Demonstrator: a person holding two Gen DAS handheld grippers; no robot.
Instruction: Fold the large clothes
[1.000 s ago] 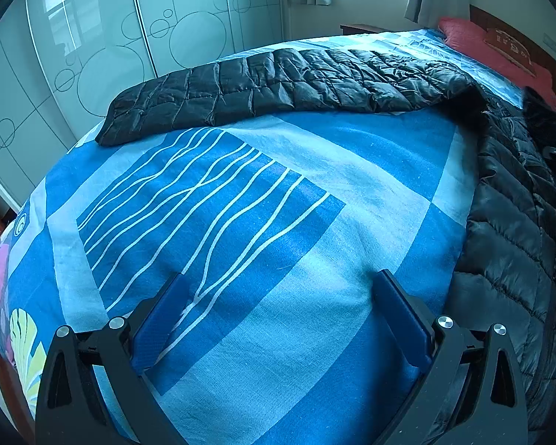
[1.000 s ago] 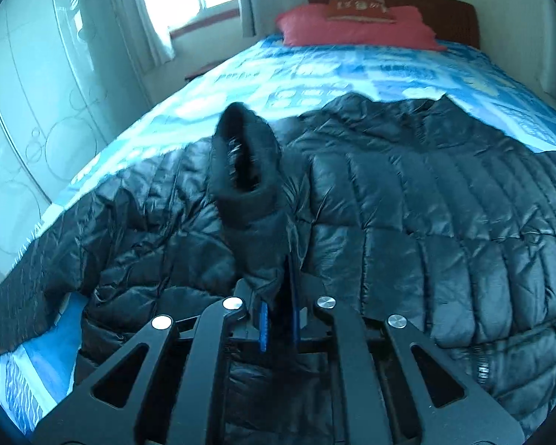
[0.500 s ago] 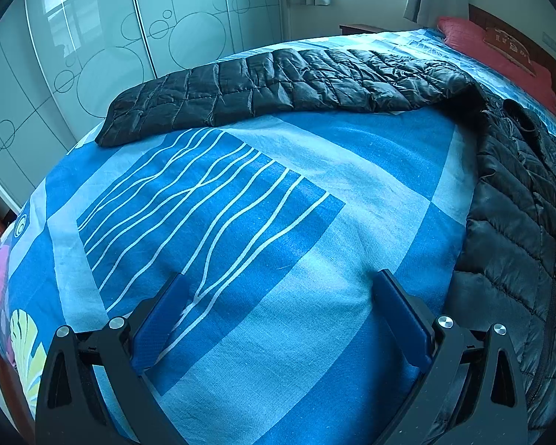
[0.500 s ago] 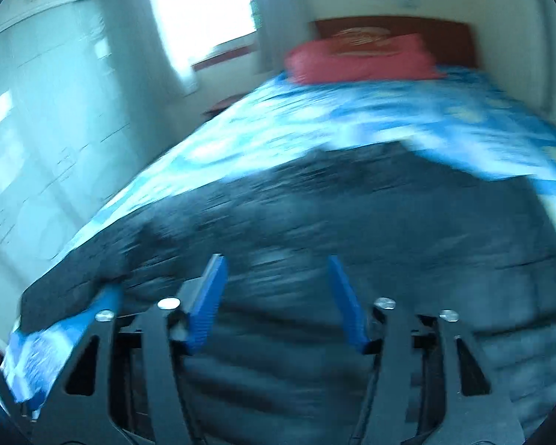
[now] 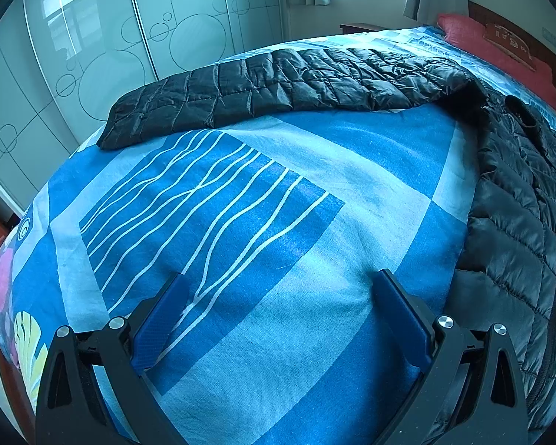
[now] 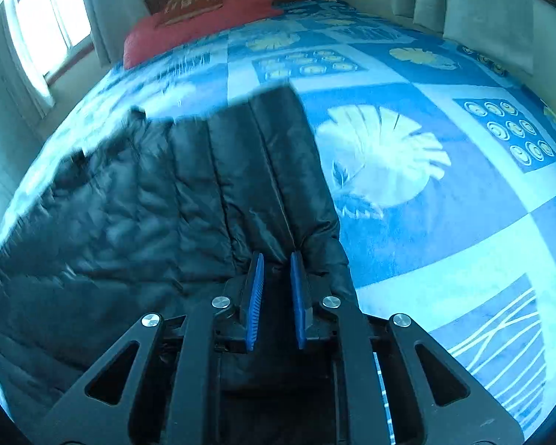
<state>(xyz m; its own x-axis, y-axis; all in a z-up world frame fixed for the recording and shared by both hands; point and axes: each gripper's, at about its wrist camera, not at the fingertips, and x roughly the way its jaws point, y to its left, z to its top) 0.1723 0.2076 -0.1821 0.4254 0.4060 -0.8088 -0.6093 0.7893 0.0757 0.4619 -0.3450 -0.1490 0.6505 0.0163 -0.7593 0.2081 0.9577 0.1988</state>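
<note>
— Where is the black down jacket seen?

— Spread on the blue bedspread, one sleeve stretched toward the bed's far edge. The right gripper is nearly closed around a jacket fold; whether it is pinched cannot be told. A firm, deep bite is advised before lifting.

— And the left view?

— The left gripper, spread wide and empty, is shown only there.

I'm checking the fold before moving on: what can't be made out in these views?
- Right wrist view: the black puffer jacket is motion-blurred, so its left part and collar are unclear.
- Same view: whether the right hand-held gripper pinches fabric is uncertain.
- Left wrist view: the frame's right edge cuts off the jacket body.
</note>
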